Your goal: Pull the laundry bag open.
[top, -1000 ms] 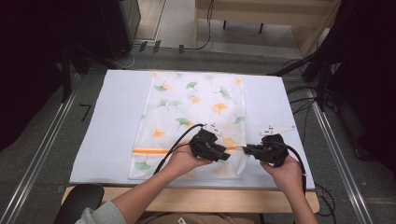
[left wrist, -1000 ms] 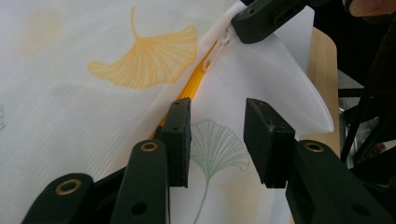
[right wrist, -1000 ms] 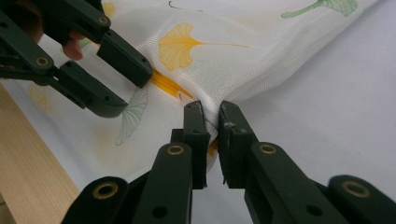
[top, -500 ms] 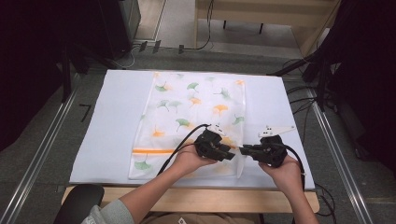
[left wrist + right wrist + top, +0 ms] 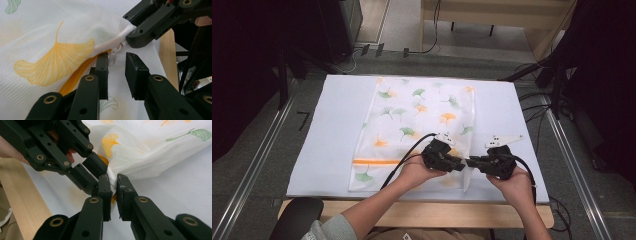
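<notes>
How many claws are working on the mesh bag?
2: the left claw, jaws just closing around the white zipper pull; the right claw, shut on the mesh bag beside it.

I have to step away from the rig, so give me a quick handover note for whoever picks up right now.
Right gripper: shut on the corner of the mesh laundry bag, by the end of its orange zipper.
Left gripper: jaws have just been closing around the white zipper pull, not yet pressing on it.
The bag lies flat on the white mat, near the table's front edge.
Done: corner pinned. Left: grip the pull, then probably slide it along the zipper.
</notes>
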`<state>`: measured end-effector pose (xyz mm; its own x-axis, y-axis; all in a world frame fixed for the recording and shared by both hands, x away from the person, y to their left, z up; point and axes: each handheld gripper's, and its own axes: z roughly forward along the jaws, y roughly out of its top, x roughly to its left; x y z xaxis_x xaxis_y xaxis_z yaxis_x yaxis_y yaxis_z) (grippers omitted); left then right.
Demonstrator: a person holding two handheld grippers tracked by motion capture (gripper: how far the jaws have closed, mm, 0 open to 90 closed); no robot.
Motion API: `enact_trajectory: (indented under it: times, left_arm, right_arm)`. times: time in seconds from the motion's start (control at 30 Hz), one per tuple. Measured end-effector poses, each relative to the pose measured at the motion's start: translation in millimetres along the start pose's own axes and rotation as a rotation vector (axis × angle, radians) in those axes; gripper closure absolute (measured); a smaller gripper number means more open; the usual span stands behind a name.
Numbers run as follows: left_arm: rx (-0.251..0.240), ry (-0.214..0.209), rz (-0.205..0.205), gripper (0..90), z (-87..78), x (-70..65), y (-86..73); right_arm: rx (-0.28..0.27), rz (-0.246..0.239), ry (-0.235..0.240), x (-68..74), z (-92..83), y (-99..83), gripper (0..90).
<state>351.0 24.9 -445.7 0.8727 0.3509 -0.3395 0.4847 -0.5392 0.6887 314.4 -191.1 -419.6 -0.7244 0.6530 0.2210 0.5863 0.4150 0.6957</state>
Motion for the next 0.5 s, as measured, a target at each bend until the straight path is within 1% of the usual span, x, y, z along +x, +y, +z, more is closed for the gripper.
enact_trajectory:
  times: [0.17,0.27,0.33,0.4,0.5]
  left_arm:
    - [0.001,0.007,0.008,74.7,0.4,0.6,0.9]
    - [0.007,0.007,0.009,80.4,1.0,-0.7,1.3]
    - [0.005,0.005,0.000,83.5,1.6,-0.4,1.1]
    - [0.003,0.004,-0.005,84.9,2.1,-0.1,1.1]
    - [0.005,0.012,-0.003,88.5,2.1,0.3,1.0]
  right_arm:
    - [0.004,-0.008,0.004,2.0,1.7,1.0,85.0]
    - [0.009,-0.009,0.001,2.8,2.6,1.3,85.0]
    - [0.009,-0.010,0.001,2.8,2.5,1.3,85.0]
    - [0.006,-0.011,0.001,2.8,2.4,1.4,85.0]
    - [0.006,-0.008,0.003,3.1,2.4,1.5,85.0]
